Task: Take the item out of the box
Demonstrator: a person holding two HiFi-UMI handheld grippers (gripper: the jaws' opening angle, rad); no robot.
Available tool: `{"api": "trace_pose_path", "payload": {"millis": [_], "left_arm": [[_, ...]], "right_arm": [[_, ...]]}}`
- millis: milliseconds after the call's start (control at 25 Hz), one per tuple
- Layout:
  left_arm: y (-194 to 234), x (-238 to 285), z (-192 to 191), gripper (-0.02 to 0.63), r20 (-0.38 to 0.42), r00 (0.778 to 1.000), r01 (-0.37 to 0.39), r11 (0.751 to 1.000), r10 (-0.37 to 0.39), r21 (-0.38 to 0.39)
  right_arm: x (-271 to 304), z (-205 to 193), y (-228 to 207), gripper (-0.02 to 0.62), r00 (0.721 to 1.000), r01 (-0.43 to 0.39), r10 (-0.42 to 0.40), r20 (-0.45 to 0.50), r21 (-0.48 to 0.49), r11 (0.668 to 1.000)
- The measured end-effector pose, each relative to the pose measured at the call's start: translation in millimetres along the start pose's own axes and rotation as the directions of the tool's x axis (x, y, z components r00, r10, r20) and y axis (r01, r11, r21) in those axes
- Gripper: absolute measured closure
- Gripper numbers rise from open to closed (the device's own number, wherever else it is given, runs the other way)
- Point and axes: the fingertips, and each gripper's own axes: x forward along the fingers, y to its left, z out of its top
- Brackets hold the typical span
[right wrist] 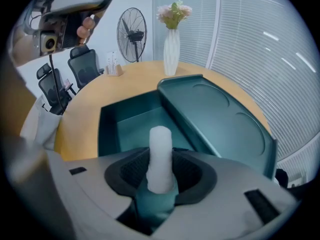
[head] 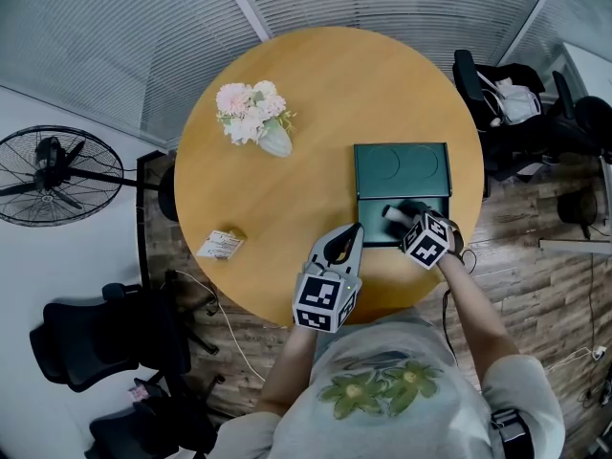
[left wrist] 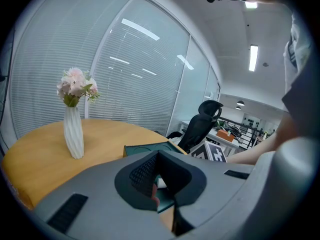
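My right hand-held gripper (right wrist: 160, 180) is pinching the white roll-shaped item (right wrist: 160, 151) end-up over the open green box (right wrist: 107, 134), I'd say so it lifts clear of the walls. My left hand-held gripper (head: 350, 240), pressed together and empty, sits at the box's near-left corner on the desk (head: 287, 189), probably to steady it.

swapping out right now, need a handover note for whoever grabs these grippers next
Right hand-held gripper: shut on the white cylindrical item, over the tray of the open dark green rectangular box.
Left hand-held gripper: jaws nearly together, holding nothing, by the box's left edge.
The box sits on the round wooden table, its lid folded back.
Done: box open, item gripped.
Left: lift the item clear of the box, then probably set it on the table.
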Motion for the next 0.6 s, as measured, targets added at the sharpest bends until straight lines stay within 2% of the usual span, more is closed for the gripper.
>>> {"api": "trace_pose_path", "payload": {"millis": [600], "left_arm": [[-3.0, -1.0, 1.0, 0.606, -0.005, 1.0, 0.001, 1.0, -0.001, 0.0]], "right_arm": [[-26.3, 22.9, 1.9, 0.444, 0.997, -0.004, 0.004, 0.079, 0.0, 1.0]]}}
